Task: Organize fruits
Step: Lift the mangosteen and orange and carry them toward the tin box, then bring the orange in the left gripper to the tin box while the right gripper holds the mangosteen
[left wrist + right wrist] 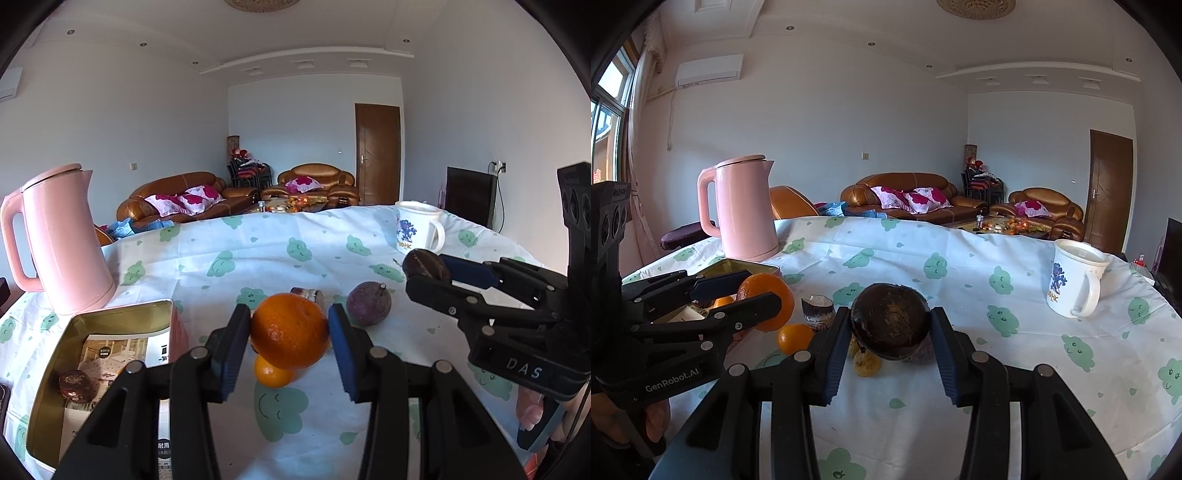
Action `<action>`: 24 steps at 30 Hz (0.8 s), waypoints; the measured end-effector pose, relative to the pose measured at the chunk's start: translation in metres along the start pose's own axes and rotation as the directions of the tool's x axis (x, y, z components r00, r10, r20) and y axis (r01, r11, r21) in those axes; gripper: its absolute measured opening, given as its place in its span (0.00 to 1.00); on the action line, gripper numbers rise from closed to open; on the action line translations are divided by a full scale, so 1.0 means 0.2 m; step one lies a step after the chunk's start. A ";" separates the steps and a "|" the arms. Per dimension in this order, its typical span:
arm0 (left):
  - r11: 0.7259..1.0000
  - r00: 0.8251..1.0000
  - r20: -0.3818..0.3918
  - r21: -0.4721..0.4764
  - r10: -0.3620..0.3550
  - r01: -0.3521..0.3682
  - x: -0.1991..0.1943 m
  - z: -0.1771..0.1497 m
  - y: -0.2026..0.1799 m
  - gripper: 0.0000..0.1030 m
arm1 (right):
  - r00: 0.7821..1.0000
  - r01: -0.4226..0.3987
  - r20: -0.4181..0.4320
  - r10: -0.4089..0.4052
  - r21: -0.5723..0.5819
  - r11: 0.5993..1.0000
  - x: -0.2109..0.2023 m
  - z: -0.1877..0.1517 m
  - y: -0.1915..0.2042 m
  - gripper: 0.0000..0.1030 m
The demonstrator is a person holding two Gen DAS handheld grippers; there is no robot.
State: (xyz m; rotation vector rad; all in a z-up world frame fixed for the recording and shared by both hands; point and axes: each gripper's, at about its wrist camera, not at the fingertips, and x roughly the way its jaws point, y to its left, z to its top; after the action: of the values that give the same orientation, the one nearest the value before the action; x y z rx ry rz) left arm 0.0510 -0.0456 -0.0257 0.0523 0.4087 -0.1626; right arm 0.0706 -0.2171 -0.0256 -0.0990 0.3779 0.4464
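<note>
My left gripper (290, 326) is shut on a large orange (284, 339) held above the cloth; the right wrist view shows this gripper (762, 290) at the left. Below it a smaller orange (273, 374) lies on the table. My right gripper (890, 326) is shut on a dark brown round fruit (892, 317), also held off the table, over yellow peel pieces (866, 363). A purple fruit (368, 303) rests on the cloth between the two grippers. An open gold tin (122, 317) at the left holds one dark fruit (75, 384).
A pink kettle (62, 240) stands behind the tin at the far left. A white printed mug (1075, 282) stands at the right. A cut fruit shell (818, 310) lies behind the oranges. The round table has a white cloth (960, 266) with green prints.
</note>
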 end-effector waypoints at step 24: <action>1.000 0.997 0.073 -0.013 0.018 -0.017 -0.07 0.00 0.01 0.44 | 0.998 0.007 0.058 -0.007 0.003 1.000 -0.06 0.00 -0.01 0.44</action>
State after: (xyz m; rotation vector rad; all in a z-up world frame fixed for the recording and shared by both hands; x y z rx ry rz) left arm 0.0391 -0.0414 -0.0206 0.0374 0.3358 -0.1445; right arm 0.0620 -0.2239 -0.0222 -0.0841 0.3208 0.4404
